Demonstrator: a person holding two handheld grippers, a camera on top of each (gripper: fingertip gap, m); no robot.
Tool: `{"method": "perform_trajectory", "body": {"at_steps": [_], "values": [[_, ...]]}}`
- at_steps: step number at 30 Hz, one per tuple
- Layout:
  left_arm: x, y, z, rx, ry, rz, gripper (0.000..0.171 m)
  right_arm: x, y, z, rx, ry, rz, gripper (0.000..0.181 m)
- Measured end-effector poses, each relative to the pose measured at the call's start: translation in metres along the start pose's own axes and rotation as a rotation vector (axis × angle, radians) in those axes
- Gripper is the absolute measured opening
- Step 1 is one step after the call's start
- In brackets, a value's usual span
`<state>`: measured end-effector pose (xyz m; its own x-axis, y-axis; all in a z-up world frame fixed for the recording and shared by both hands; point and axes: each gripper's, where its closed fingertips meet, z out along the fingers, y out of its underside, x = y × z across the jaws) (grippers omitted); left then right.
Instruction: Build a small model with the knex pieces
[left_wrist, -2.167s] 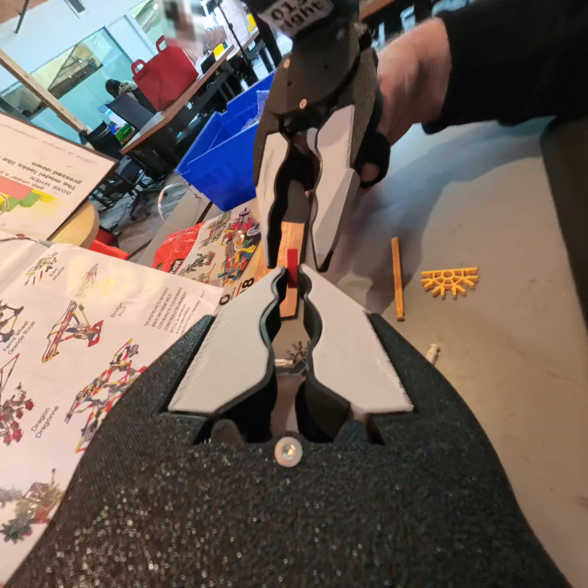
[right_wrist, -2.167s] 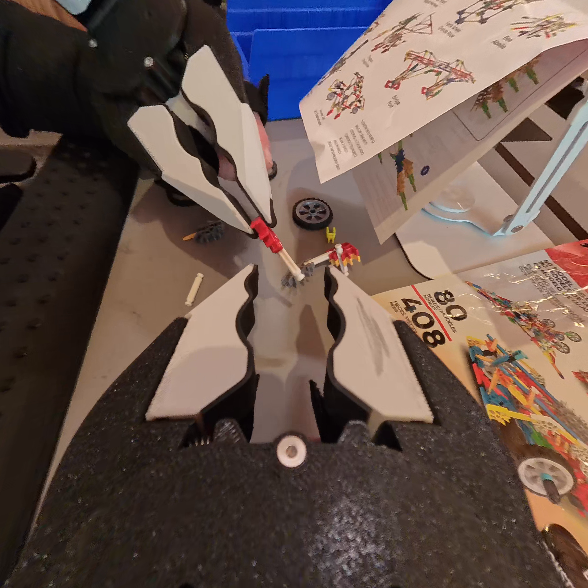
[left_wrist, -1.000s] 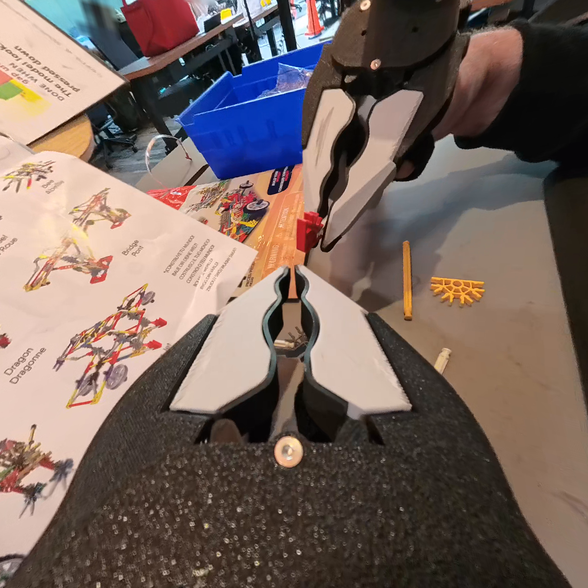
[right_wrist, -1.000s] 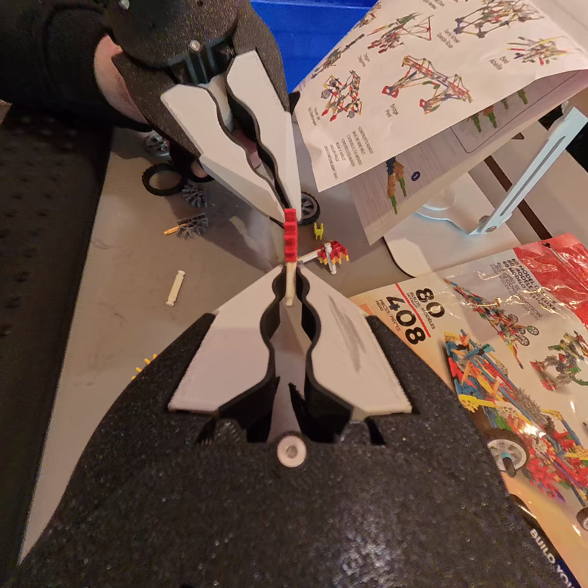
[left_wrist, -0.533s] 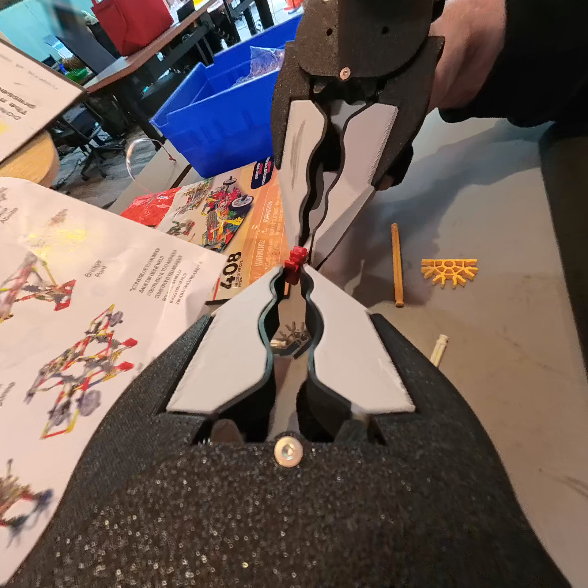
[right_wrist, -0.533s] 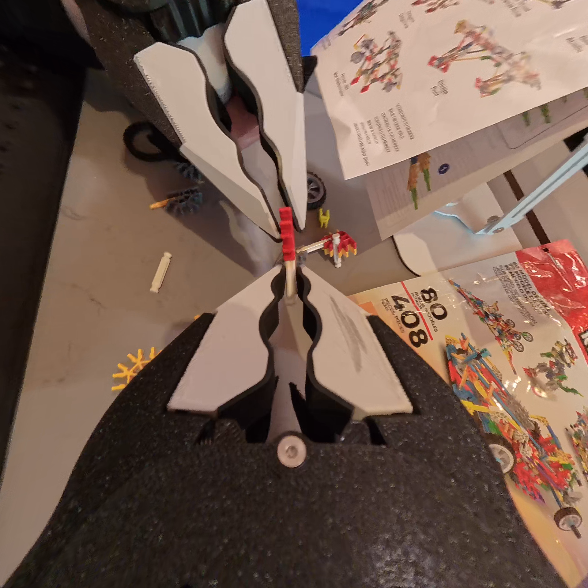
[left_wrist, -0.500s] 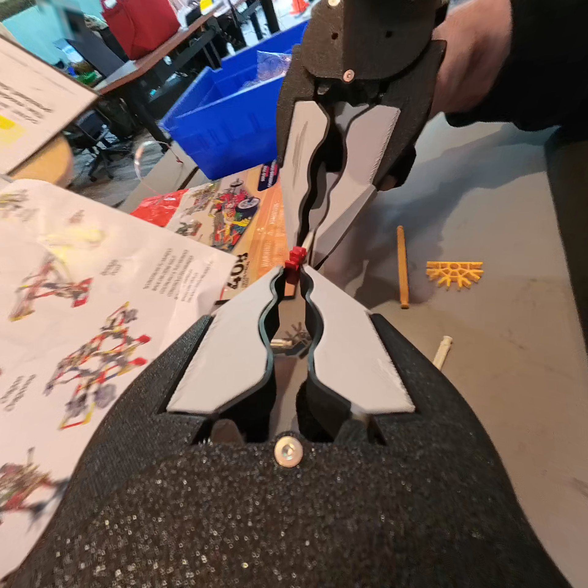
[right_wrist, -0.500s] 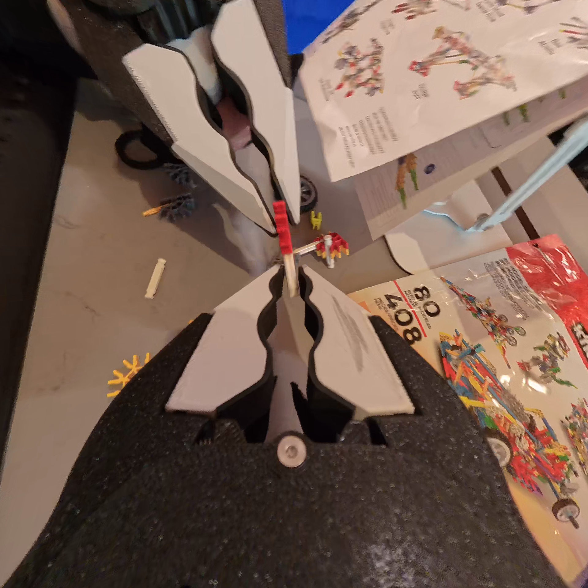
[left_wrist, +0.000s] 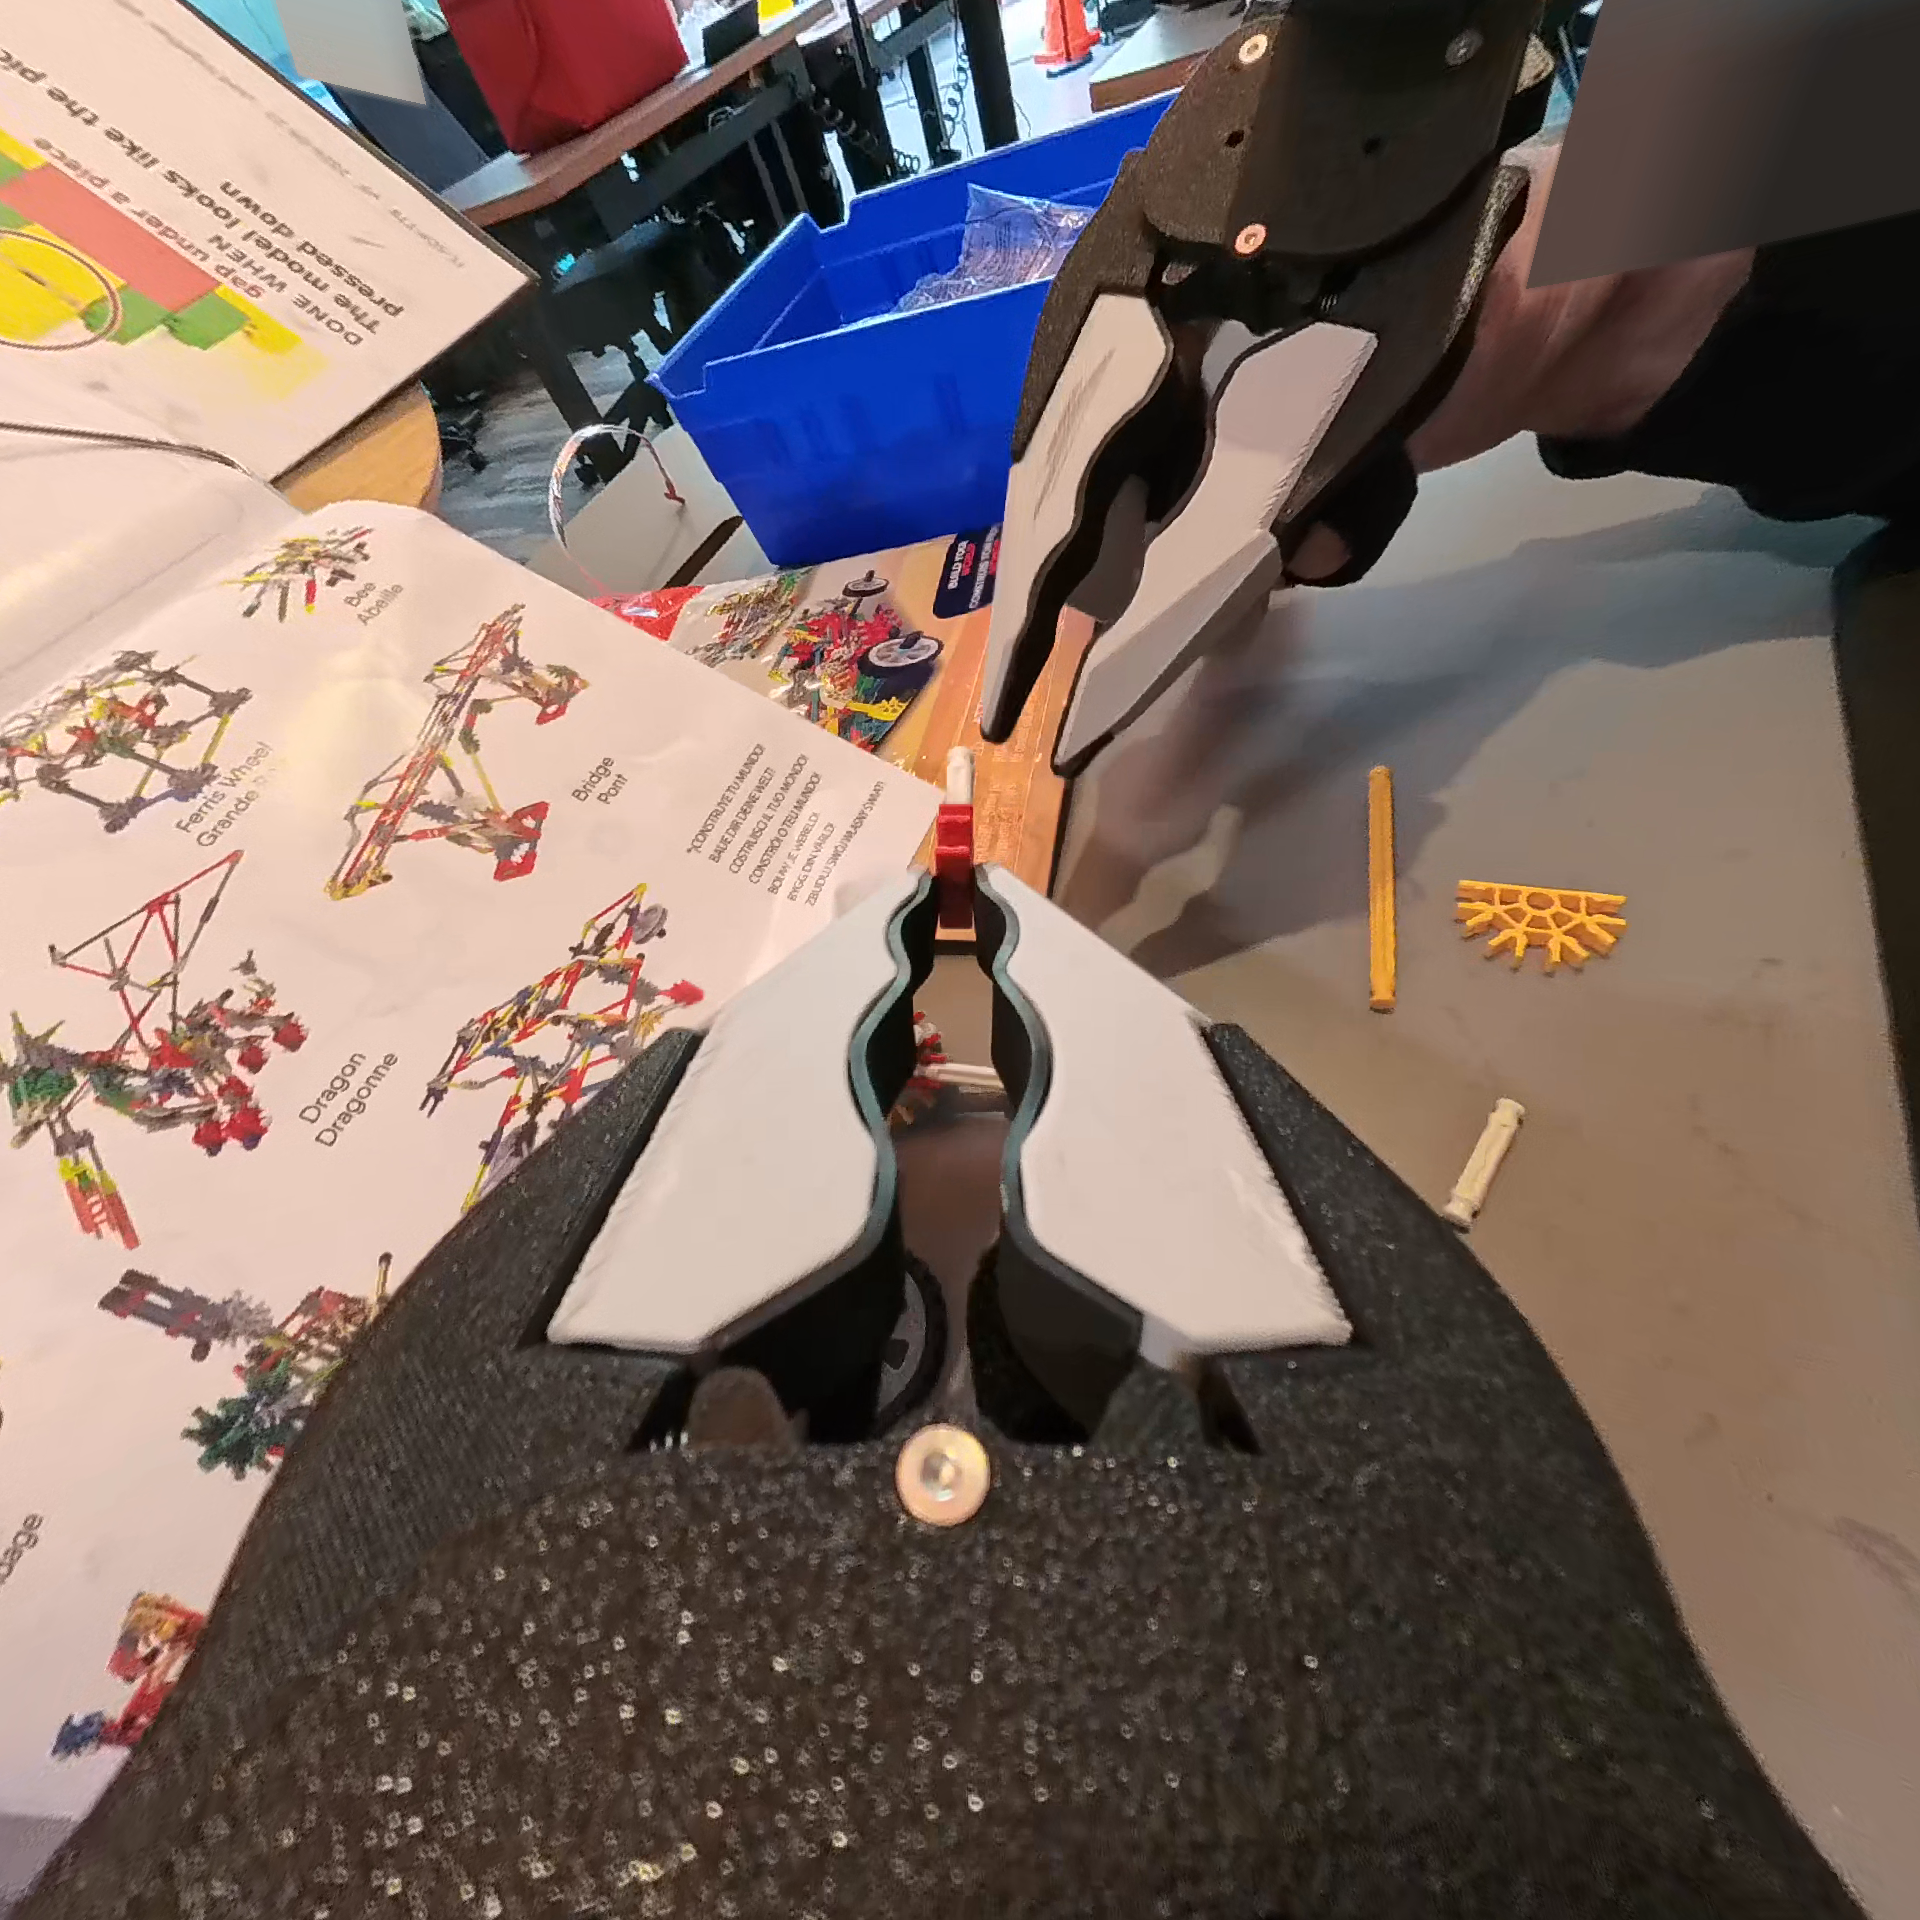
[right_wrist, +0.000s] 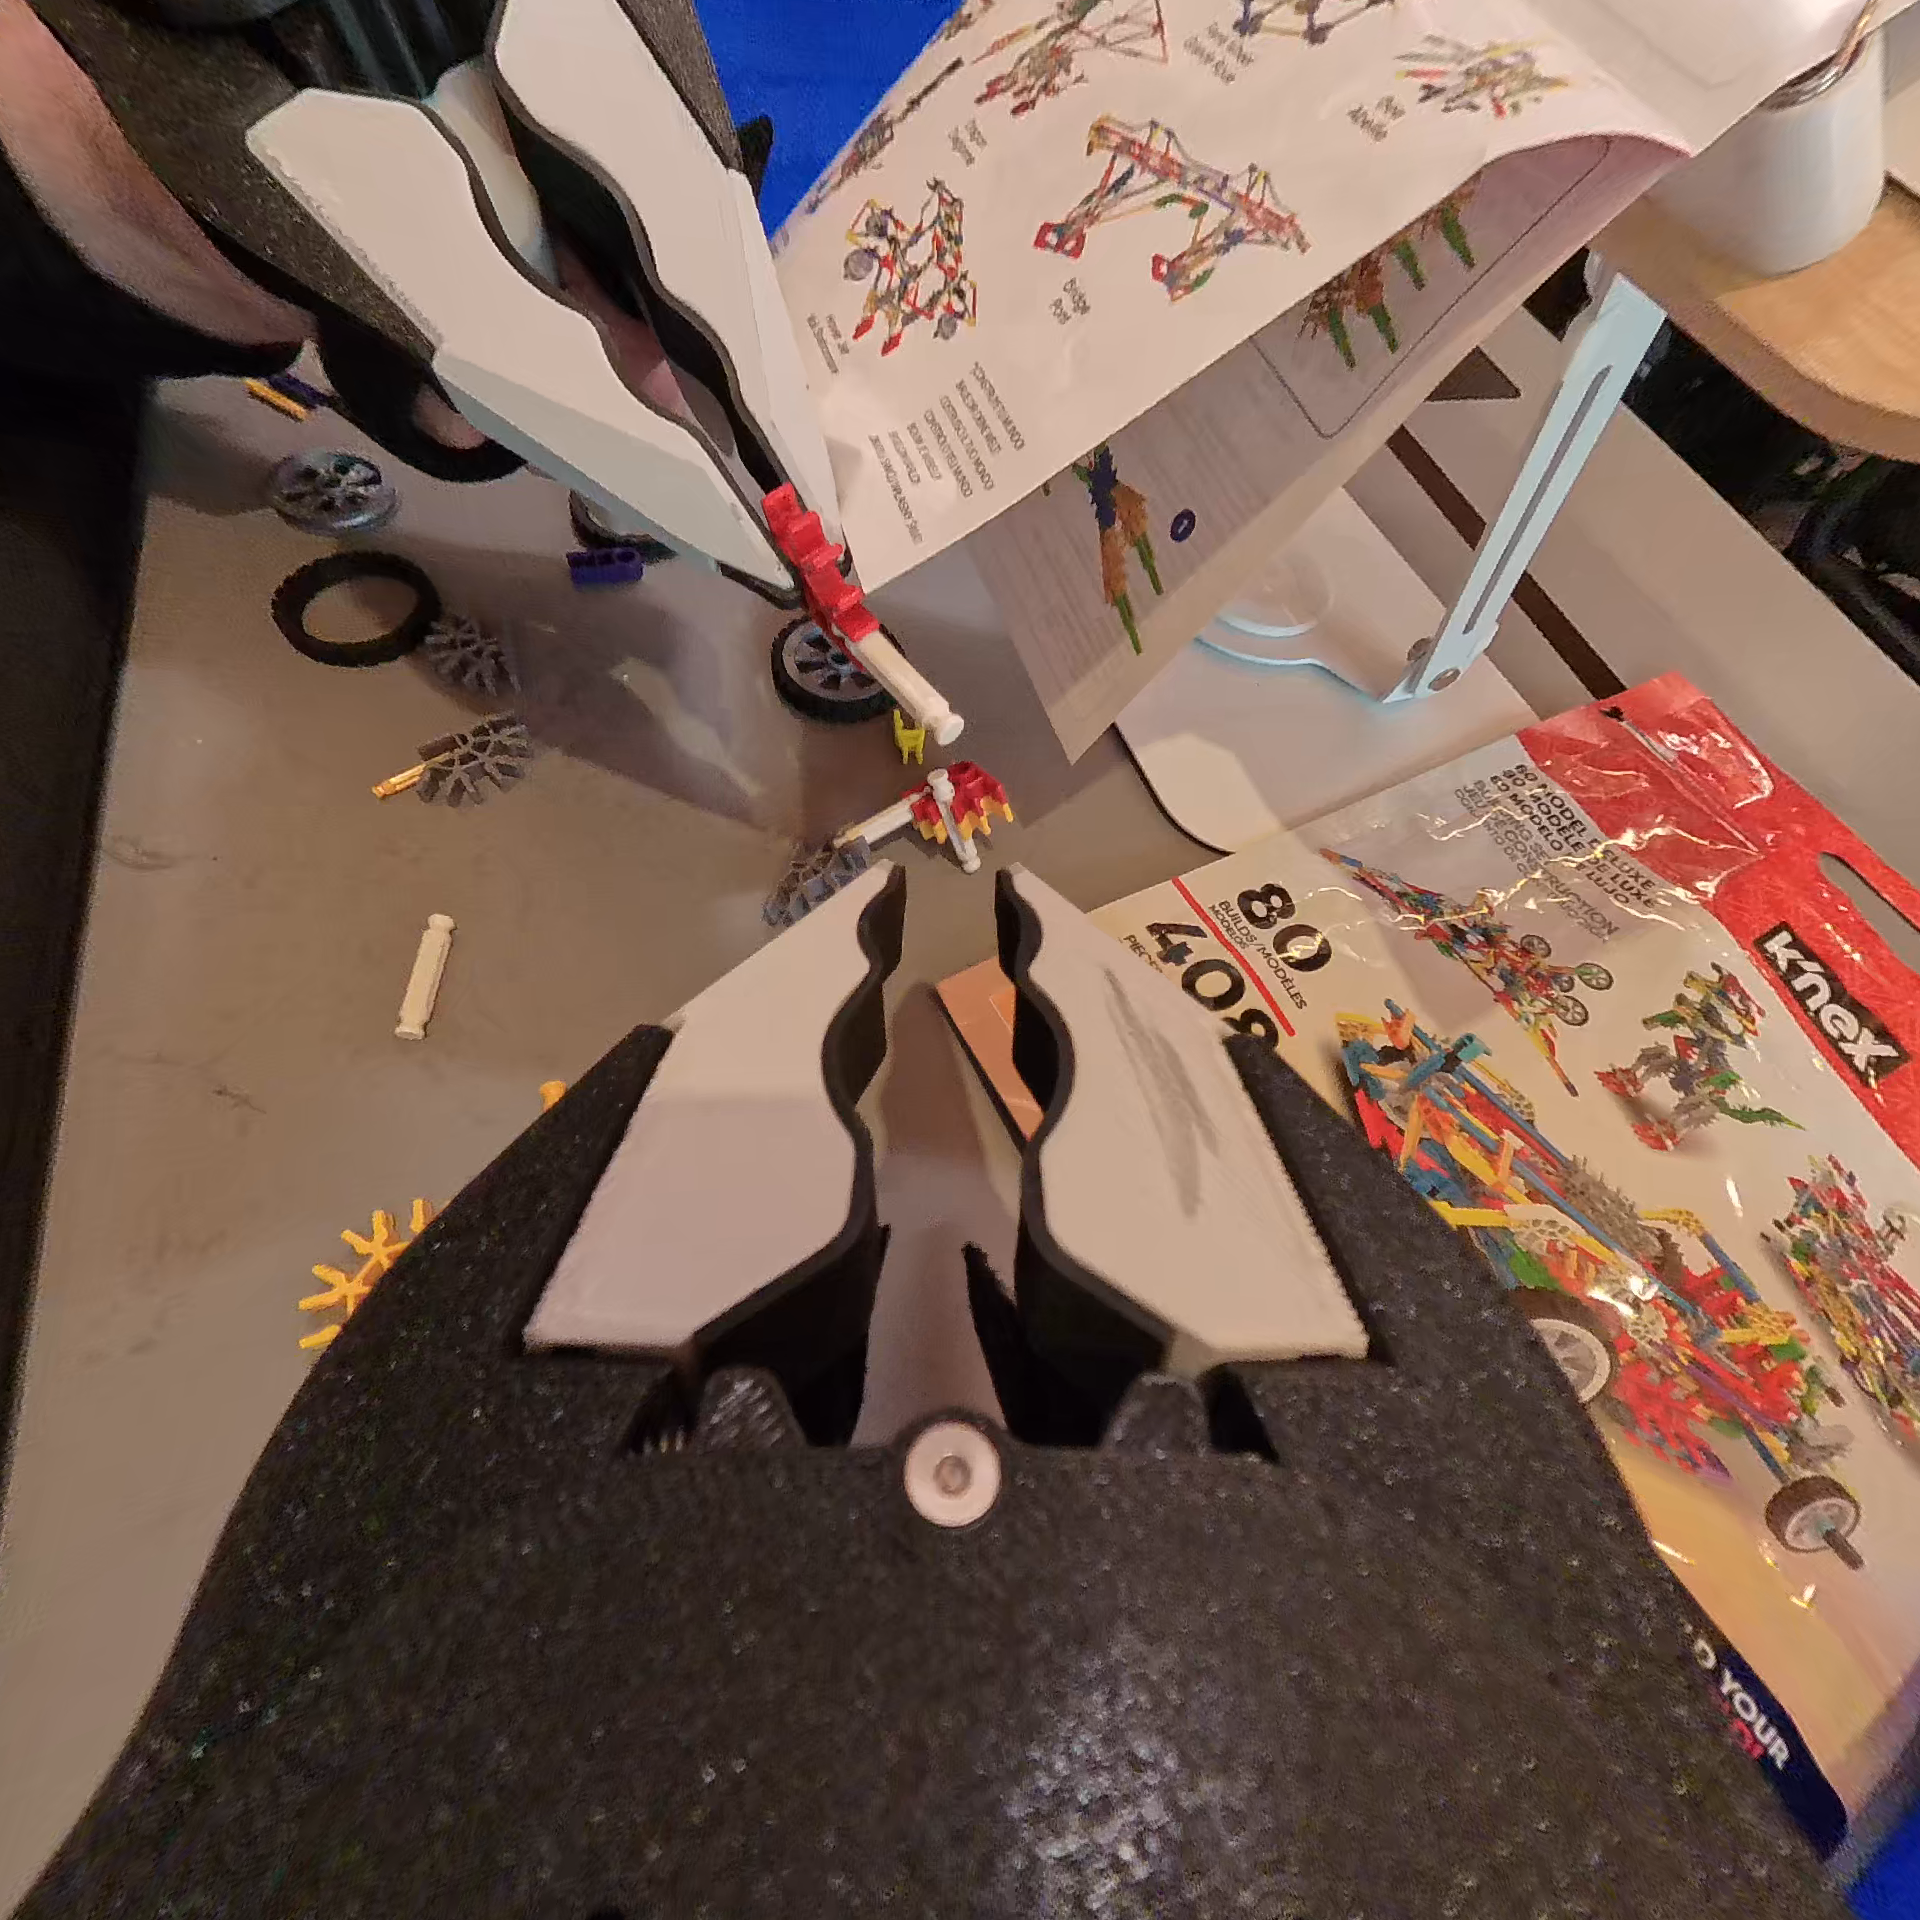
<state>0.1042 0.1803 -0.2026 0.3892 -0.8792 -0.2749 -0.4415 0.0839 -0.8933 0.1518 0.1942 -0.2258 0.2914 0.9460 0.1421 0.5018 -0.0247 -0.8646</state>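
My left gripper is shut on a red connector with a short white rod sticking out of its far end. In the right wrist view the left gripper comes in from the top left, holding the red connector and white rod above the table. My right gripper is open and empty, a short way back from the rod's tip. It also shows in the left wrist view, hanging above and just beyond the rod, not touching it.
An open instruction booklet lies left, a blue bin behind. A printed toy bag lies right. Loose on the grey table: a yellow rod, yellow fan connector, white rod, wheel, black tyre, small red-yellow assembly.
My right gripper was shut on the white rod, end to end with the left. It has opened, let go and drawn back. The rod stays in the red connector in my left gripper.
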Motion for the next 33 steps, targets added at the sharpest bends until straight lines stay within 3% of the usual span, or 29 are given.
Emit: {"method": "perform_trajectory", "body": {"at_steps": [7,13,16,33], "values": [[0.016,0.015,0.009,-0.081,0.054,0.047,0.005,-0.014,-0.013,0.001,0.055,-0.031,-0.069,0.018],[0.031,0.022,0.016,-0.114,0.091,0.108,0.005,-0.033,0.001,0.013,-0.025,-0.085,-0.160,0.017],[0.036,0.021,0.017,-0.100,0.118,0.098,0.006,-0.037,0.011,0.018,-0.079,-0.097,-0.185,0.004],[0.027,0.036,0.020,-0.175,0.071,0.126,0.014,-0.032,0.023,0.018,-0.136,-0.111,-0.143,0.000]]}}
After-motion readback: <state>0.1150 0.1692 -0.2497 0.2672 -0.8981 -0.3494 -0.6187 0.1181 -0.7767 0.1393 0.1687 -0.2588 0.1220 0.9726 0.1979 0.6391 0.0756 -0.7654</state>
